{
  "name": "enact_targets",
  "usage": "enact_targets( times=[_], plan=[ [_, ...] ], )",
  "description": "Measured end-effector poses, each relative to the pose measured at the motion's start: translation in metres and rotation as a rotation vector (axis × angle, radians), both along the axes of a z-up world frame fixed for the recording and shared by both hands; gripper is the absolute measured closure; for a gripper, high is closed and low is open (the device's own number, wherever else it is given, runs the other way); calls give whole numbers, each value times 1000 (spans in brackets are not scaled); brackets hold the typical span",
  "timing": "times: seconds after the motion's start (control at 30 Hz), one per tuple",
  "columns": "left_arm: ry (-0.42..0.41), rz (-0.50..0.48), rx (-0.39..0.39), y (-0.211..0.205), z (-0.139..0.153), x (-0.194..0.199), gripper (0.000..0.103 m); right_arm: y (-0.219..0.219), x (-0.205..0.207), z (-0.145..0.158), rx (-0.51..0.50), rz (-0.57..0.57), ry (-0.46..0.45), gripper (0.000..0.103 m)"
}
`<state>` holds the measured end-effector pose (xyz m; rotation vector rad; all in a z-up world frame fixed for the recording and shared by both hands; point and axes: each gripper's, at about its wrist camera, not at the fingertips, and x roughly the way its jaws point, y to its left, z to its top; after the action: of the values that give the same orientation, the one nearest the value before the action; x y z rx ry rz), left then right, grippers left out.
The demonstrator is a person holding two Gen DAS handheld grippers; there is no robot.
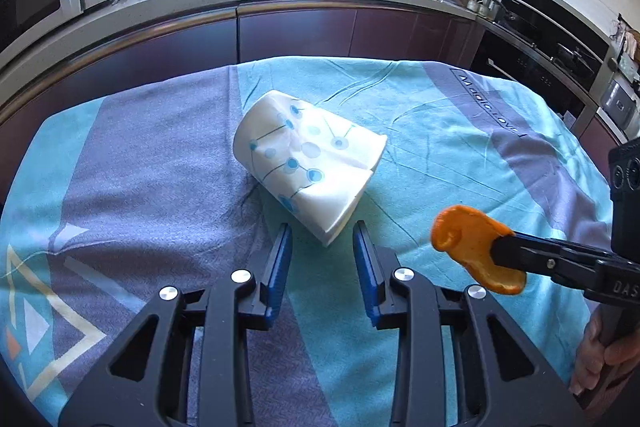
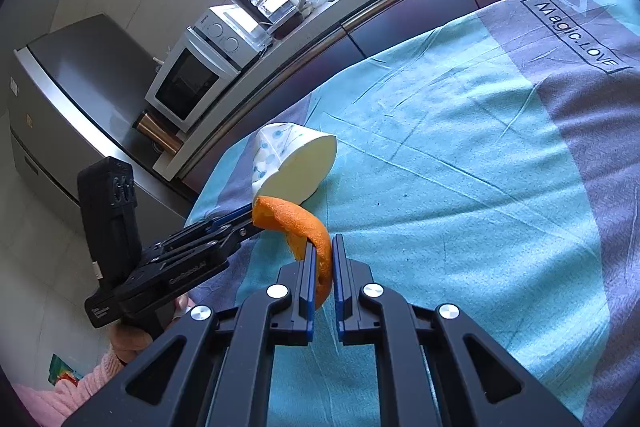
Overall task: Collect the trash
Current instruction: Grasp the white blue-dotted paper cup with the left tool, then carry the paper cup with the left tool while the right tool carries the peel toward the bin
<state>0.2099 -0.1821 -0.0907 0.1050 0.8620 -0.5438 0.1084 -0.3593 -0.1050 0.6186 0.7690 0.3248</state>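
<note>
My left gripper (image 1: pixel 322 239) angled down, blue pads (image 1: pixel 280 263) parted, gap between them empty. My right gripper (image 2: pixel 320 259) tilted down less steeply, jaws nearly closed, pinching orange peel (image 2: pixel 308 227); peel curls up and out past fingertips, toward left gripper's tip. Right gripper sits off left gripper's right side, pointing across its front. Hand (image 1: pixel 604 355) wraps right handle, probably full grip, edge of view distorted. Pink sleeve (image 2: pixel 60 391) below left handle.

Both wrist cams look down along their tools at the tabletop (image 1: pixel 420 115), close in; both share the cup (image 1: pixel 308 163) and peel (image 2: pixel 304 227).
</note>
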Motion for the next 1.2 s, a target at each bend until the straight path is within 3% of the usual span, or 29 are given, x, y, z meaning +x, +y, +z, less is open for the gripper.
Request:
enact_targets(
  times=[0.1,0.17,0.37,0.77,1.2],
  plan=[
    [25,38,-21,5,-4,9,75,-1,0,-2,8,7,-3,96],
    [30,49,-39,8,-3,12,85,-2,0,-3,10,11,-4,96],
    [5,66,-63,19,1,12,97,-5,1,-3,16,16,-11,96],
    [-93,78,-55,54,28,-23,98,9,-4,11,20,64,-69,96],
    [-113,106,-88,120,50,-64,98,44,-6,25,47,136,-113,96]
  ],
)
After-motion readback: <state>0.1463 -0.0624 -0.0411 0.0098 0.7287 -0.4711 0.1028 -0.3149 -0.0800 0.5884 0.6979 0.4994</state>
